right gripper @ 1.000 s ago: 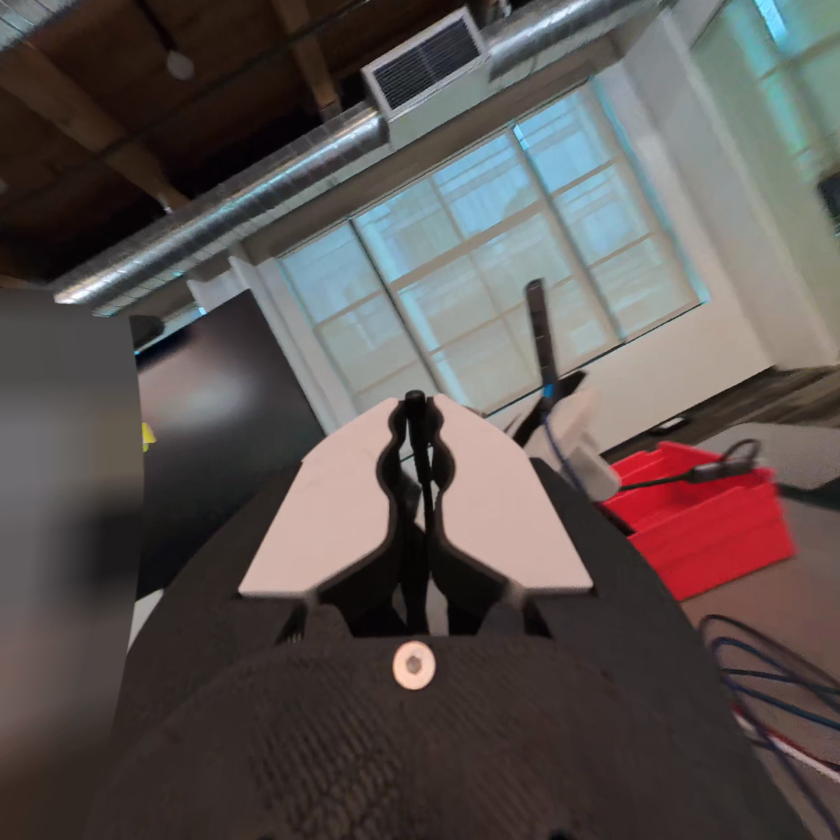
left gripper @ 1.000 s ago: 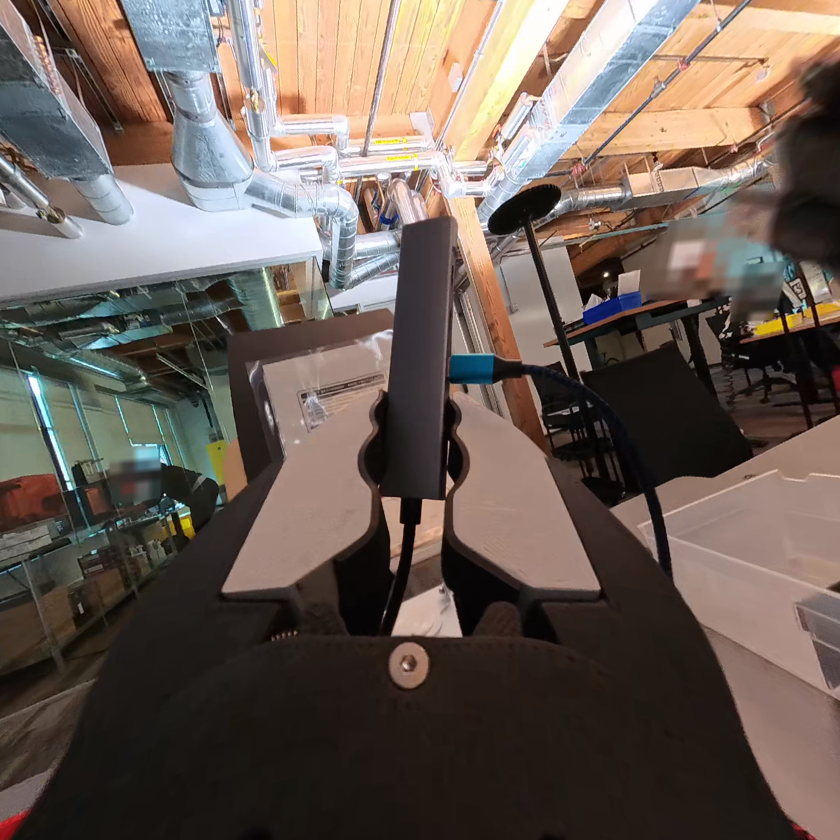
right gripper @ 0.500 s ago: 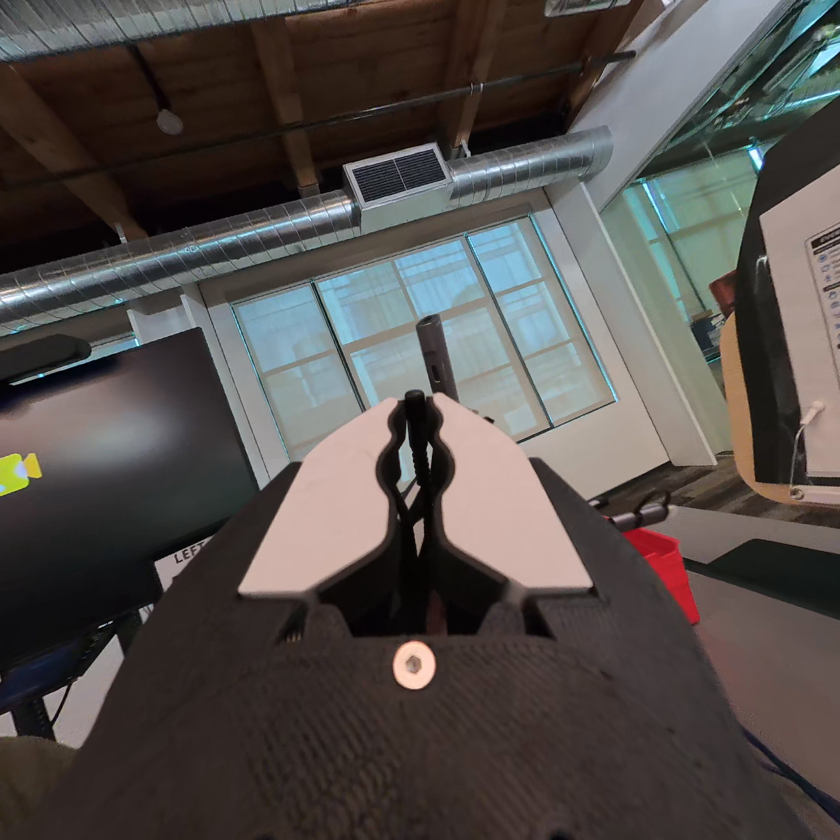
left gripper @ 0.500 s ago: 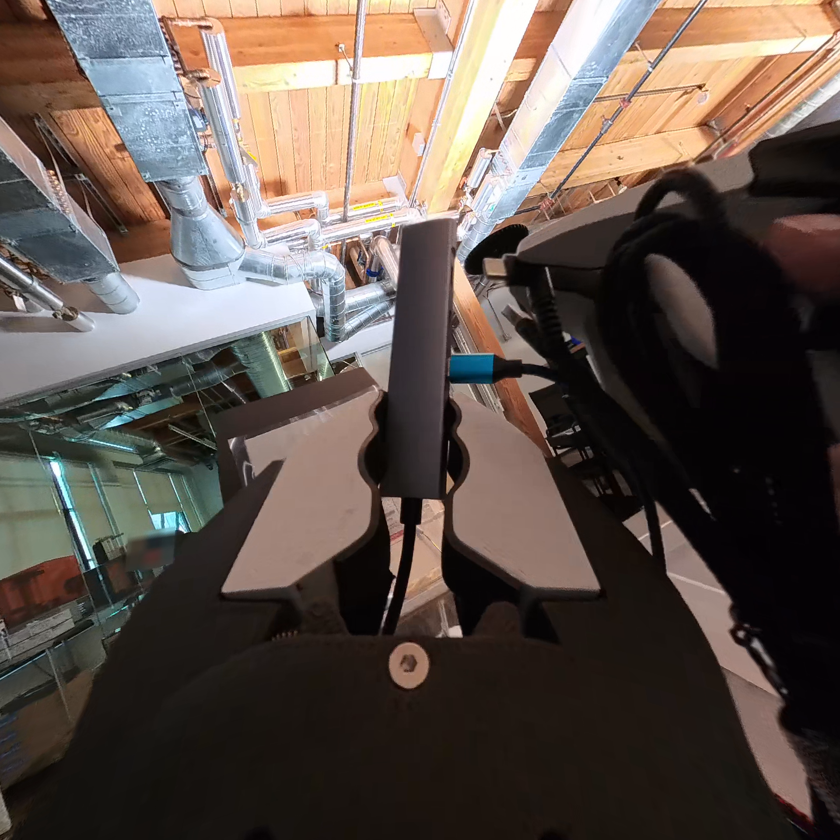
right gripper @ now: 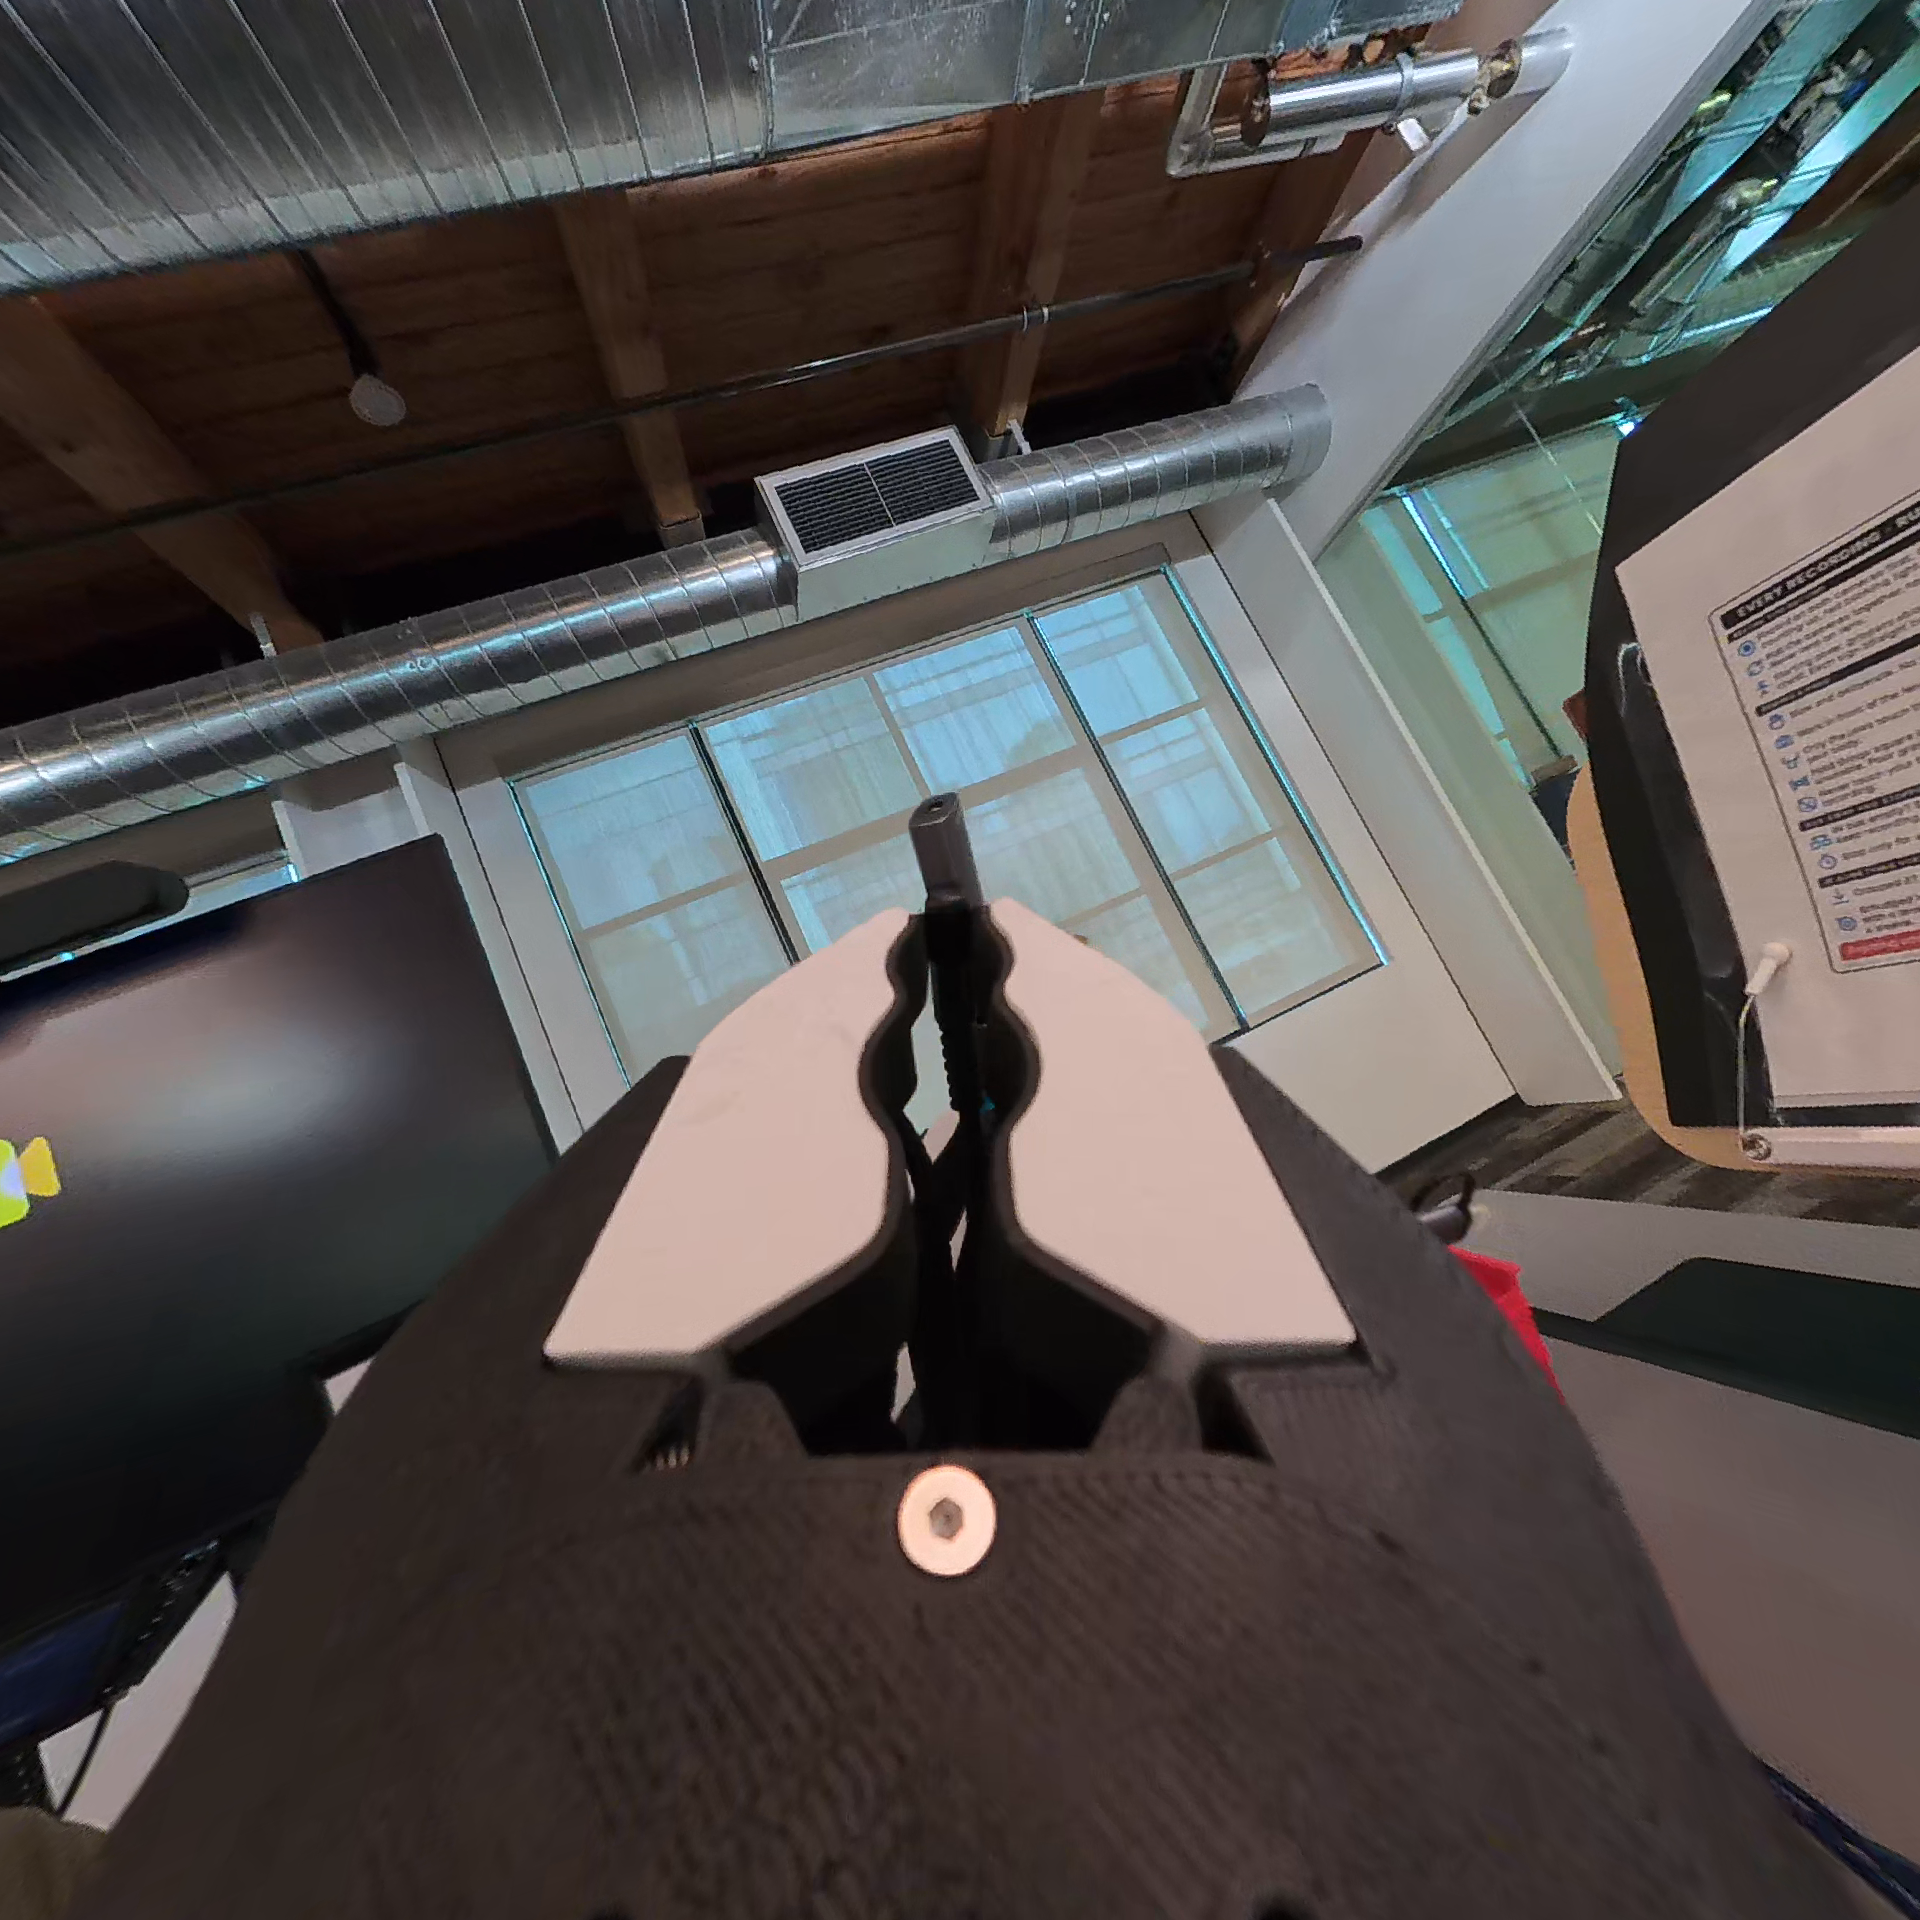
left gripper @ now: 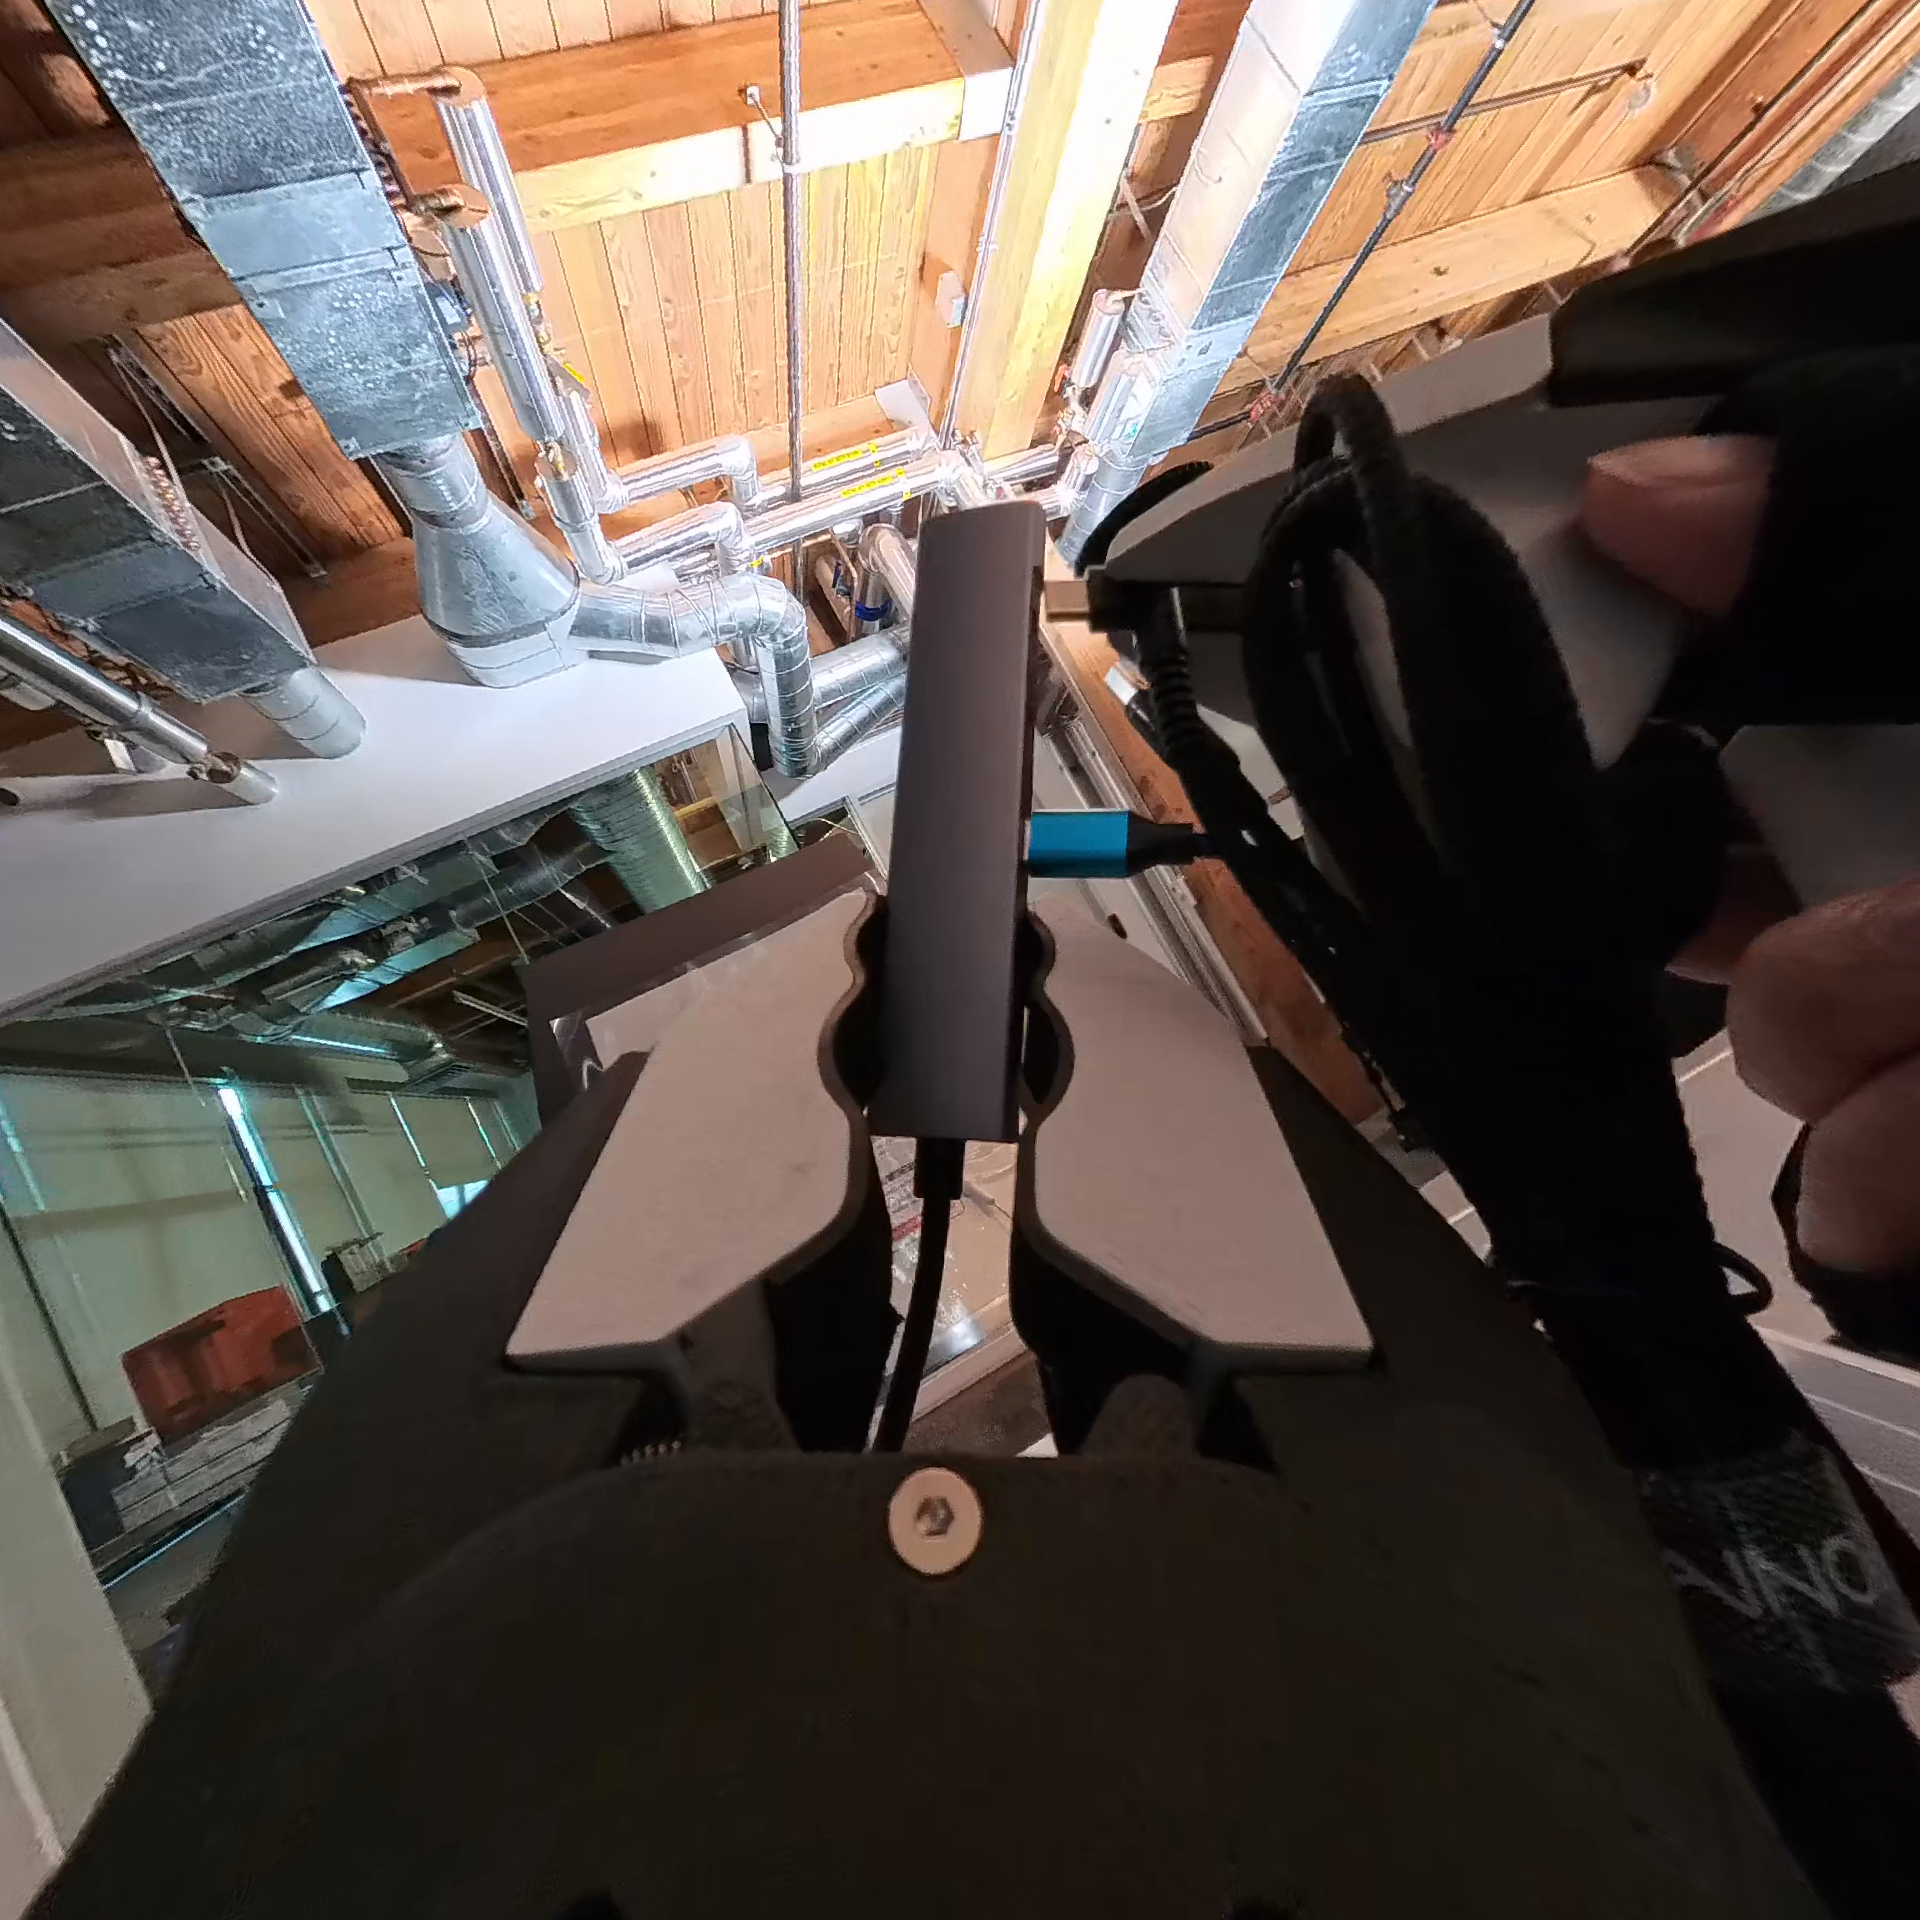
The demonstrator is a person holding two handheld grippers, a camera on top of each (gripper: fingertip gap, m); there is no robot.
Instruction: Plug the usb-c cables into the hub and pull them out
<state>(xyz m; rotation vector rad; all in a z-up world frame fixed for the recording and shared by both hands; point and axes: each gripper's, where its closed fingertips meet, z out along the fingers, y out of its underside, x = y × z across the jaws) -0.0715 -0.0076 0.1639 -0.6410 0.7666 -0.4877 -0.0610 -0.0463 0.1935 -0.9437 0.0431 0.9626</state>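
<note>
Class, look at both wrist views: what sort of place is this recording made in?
Probably an open-plan office or lab in a converted industrial building: exposed wooden ceiling, bare metal ducts, large windows and a dark monitor.

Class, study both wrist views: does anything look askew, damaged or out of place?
Nothing stands out. The left gripper clamps the hub upright, the blue plug sits square in its side, and the right gripper holds the black plug straight, apparently near the hub's upper port.
</note>
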